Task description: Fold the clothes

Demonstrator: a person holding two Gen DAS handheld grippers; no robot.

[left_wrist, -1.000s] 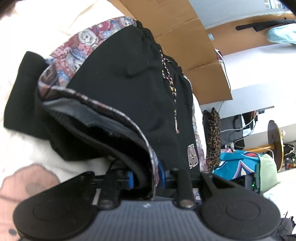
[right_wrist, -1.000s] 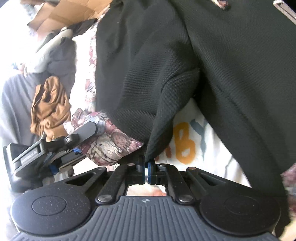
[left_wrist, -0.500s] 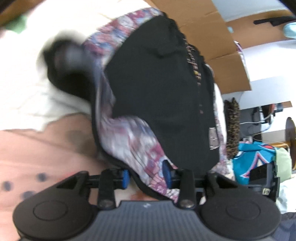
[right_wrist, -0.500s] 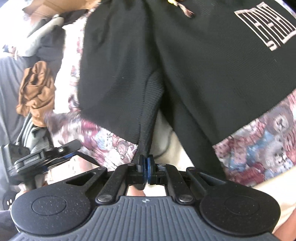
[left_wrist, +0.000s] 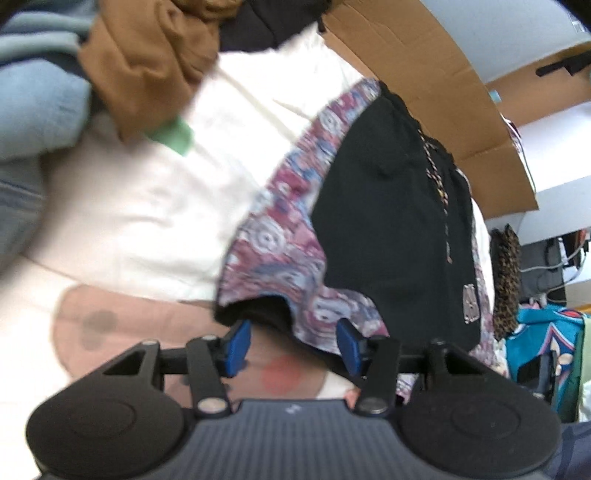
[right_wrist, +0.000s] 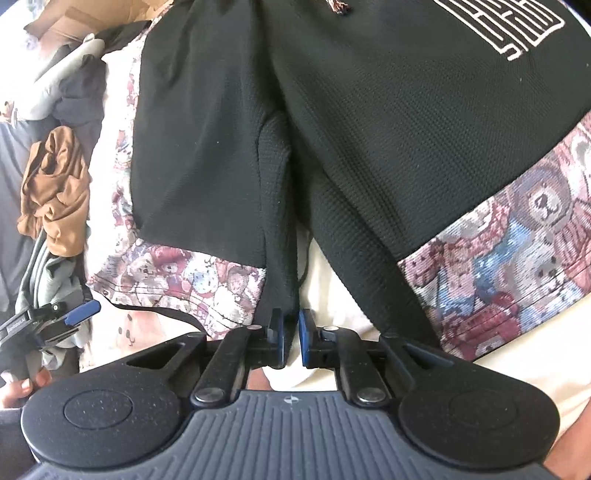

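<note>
Black shorts [right_wrist: 369, 129] with teddy-bear tapestry hems lie spread on a cream sheet [left_wrist: 155, 206], a brown garment [right_wrist: 55, 188] heaped beside them. A white maze-like logo [right_wrist: 509, 26] on one leg cannot be read as letters. The left gripper [left_wrist: 293, 345] has just been opening, its jaws apart and free of the hem; the right gripper [right_wrist: 291, 341] has just parted slightly, black cloth loose between its pads.

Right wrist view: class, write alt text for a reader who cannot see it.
Black shorts with teddy-bear patterned hems lie spread on a cream sheet. The right gripper, jaws just parted, has the crotch seam between its blue pads. The left gripper is at far left.
</note>
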